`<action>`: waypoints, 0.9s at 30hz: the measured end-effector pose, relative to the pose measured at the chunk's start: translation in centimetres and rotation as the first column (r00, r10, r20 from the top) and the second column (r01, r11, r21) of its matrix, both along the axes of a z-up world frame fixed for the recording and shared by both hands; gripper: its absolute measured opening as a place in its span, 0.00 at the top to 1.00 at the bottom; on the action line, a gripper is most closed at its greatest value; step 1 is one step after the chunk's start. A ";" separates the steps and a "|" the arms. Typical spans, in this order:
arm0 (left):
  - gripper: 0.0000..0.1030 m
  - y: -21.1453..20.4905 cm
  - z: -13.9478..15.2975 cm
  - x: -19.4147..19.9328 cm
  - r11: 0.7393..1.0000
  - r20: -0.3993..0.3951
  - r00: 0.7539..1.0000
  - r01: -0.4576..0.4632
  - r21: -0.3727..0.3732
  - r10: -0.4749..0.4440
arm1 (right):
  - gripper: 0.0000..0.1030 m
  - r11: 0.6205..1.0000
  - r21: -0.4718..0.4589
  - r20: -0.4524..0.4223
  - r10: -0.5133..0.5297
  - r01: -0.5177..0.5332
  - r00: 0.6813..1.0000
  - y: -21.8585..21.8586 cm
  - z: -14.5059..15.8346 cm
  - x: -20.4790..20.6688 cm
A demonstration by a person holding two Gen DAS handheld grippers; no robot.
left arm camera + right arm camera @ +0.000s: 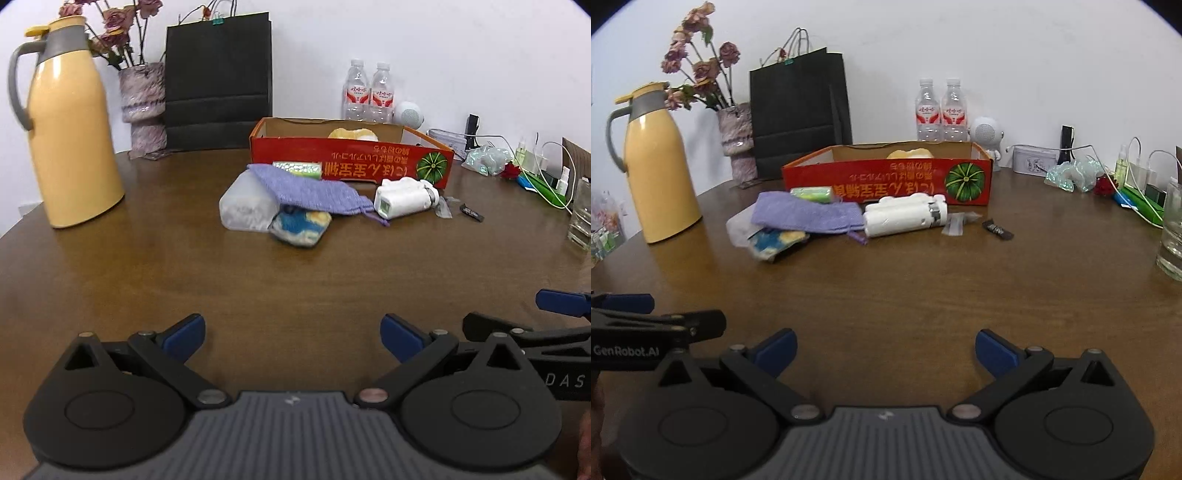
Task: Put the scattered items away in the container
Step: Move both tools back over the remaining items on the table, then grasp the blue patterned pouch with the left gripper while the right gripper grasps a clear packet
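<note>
A red cardboard box (351,162) (886,181) stands open at the back of the brown table, with a pale yellow item (352,133) inside. In front of it lie a purple knitted pouch (306,190) (809,214), a frosted plastic case (243,206), a blue-yellow packet (301,223) (775,240), a green roll (297,168) (811,194), a white device (404,197) (905,216) and a small dark stick (471,212) (997,229). My left gripper (291,338) and right gripper (886,349) are open, empty, low over the table's near side, far from the items.
A yellow thermos jug (70,129) (657,166) stands at the left. A vase with dried flowers (144,103), a black paper bag (218,81) and two water bottles (367,92) line the back. Cables, small clutter and a glass (1172,232) sit at the right.
</note>
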State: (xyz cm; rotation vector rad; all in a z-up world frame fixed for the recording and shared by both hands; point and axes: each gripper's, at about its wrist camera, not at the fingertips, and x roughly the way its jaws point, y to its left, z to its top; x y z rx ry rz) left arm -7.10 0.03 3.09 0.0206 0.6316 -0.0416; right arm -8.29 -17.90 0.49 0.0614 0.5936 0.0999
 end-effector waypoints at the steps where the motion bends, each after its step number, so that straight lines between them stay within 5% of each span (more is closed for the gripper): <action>1: 0.00 0.0 -0.1 -0.2 1.000 -0.002 1.000 0.001 -0.001 -0.001 | 0.00 1.000 -0.001 0.001 0.002 -0.002 1.000 0.0 0.0 -0.6; 16: 0.00 -0.1 -0.5 0.6 0.998 -0.032 0.999 0.003 -0.057 -0.005 | 0.00 0.995 0.096 -0.039 0.009 -0.005 0.999 -2.0 -0.3 -0.1; 23: 0.00 0.2 1.1 8.9 1.000 -0.017 1.000 0.003 -0.008 -0.003 | 0.01 0.998 0.057 0.001 0.010 -0.010 1.000 -5.1 2.0 3.9; 27: 0.00 0.5 0.5 14.1 0.996 -0.129 0.988 0.078 -0.045 -0.084 | 0.18 0.996 -0.076 -0.061 0.034 -0.039 0.998 -6.5 2.1 9.7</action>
